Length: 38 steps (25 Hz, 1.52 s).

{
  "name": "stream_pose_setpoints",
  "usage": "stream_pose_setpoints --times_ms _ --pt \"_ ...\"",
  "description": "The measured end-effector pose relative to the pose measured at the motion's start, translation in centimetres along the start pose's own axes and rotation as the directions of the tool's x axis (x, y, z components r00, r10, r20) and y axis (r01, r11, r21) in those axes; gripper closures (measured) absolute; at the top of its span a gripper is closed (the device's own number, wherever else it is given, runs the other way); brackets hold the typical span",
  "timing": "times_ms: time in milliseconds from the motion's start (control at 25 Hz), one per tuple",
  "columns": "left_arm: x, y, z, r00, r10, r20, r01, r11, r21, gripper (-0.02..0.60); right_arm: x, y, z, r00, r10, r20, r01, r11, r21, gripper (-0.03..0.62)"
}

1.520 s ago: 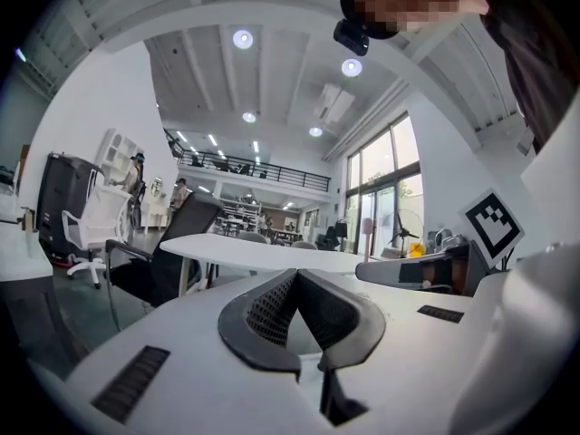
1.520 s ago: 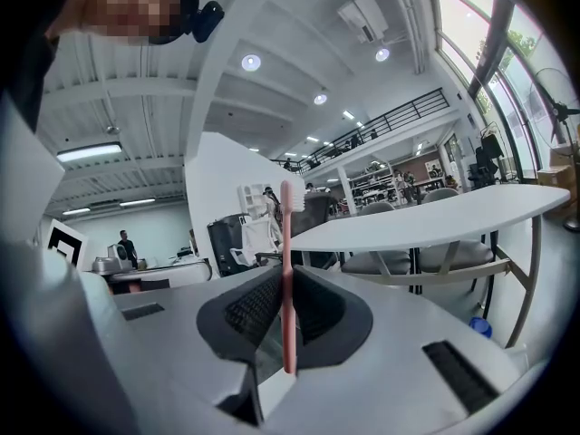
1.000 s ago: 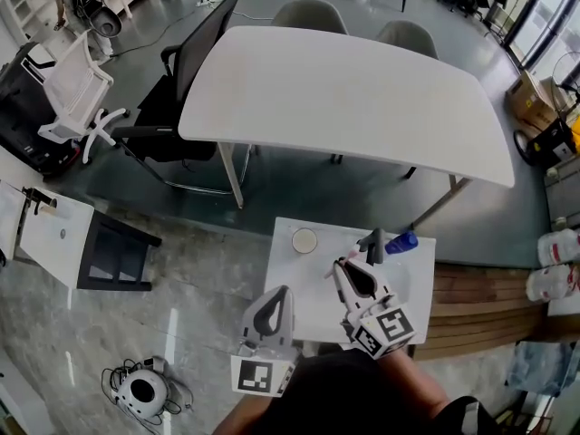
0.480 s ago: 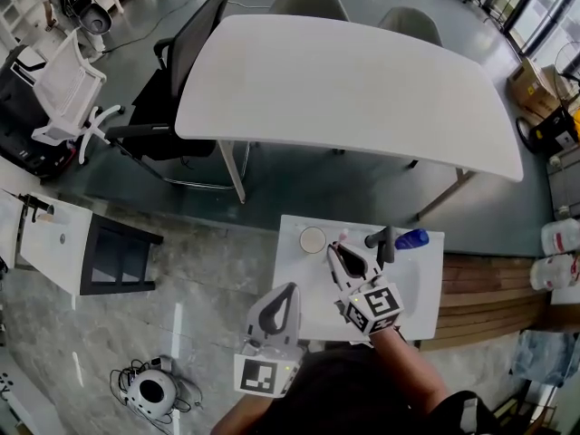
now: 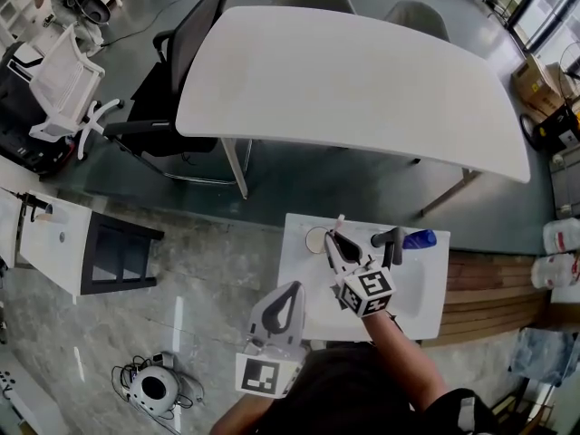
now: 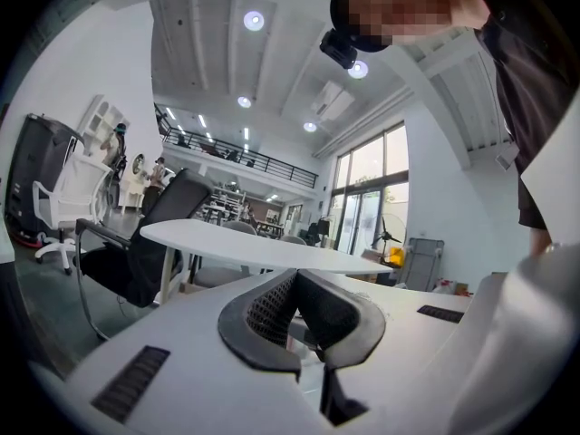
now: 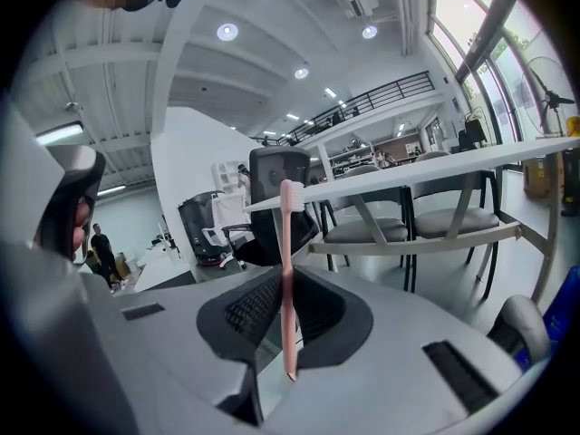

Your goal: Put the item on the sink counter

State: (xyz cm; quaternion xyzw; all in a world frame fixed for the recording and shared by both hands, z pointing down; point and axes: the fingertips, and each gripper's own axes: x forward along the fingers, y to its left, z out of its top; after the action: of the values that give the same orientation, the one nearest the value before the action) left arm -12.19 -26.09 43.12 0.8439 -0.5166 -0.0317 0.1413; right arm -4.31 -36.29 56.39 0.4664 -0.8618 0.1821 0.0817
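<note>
The small white sink counter (image 5: 304, 308) carries a round white cup (image 5: 312, 240) near its far left corner, and at the far right a dark faucet (image 5: 391, 239) with a blue bottle (image 5: 420, 239) just beside it

The right gripper (image 5: 333, 238) covers part of the cup (image 5: 313, 240), and the blue bottle (image 7: 564, 320) runs off the edge.

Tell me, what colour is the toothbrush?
Pink. The toothbrush shows best in the right gripper view, standing upright between the jaws.
</note>
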Motion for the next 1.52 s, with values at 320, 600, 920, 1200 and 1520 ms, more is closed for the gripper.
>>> stream_pose_setpoints --times_ms 320,600,920,1200,1520 --pt "0.8 1.8 -0.1 1.000 0.013 -0.009 -0.013 1.000 0.000 0.566 3.2 -1.7 -3.6 0.996 -0.033 -0.082 0.034 0.999 0.015 0.557" --pt "0.8 2.4 -0.4 1.000 0.018 -0.023 -0.018 1.000 -0.001 0.566 4.8 -2.4 -6.8 0.987 -0.048 -0.154 0.050 0.999 0.010 0.557" --pt "0.8 3.1 -0.5 0.999 0.028 -0.025 -0.029 1.000 -0.010 0.566 5.9 -2.9 -9.5 0.965 -0.060 -0.256 0.055 0.998 -0.027 0.557" --pt "0.9 3.7 -0.6 0.999 0.036 -0.031 -0.036 0.999 -0.012 0.566 6.4 -3.3 -10.8 0.943 -0.073 -0.324 0.059 0.997 -0.051 0.557" --pt "1.0 3.4 -1.0 0.999 0.034 -0.036 -0.035 0.999 -0.014 0.566 6.8 -3.3 -12.2 0.922 -0.061 -0.383 0.042 0.997 -0.059 0.557"
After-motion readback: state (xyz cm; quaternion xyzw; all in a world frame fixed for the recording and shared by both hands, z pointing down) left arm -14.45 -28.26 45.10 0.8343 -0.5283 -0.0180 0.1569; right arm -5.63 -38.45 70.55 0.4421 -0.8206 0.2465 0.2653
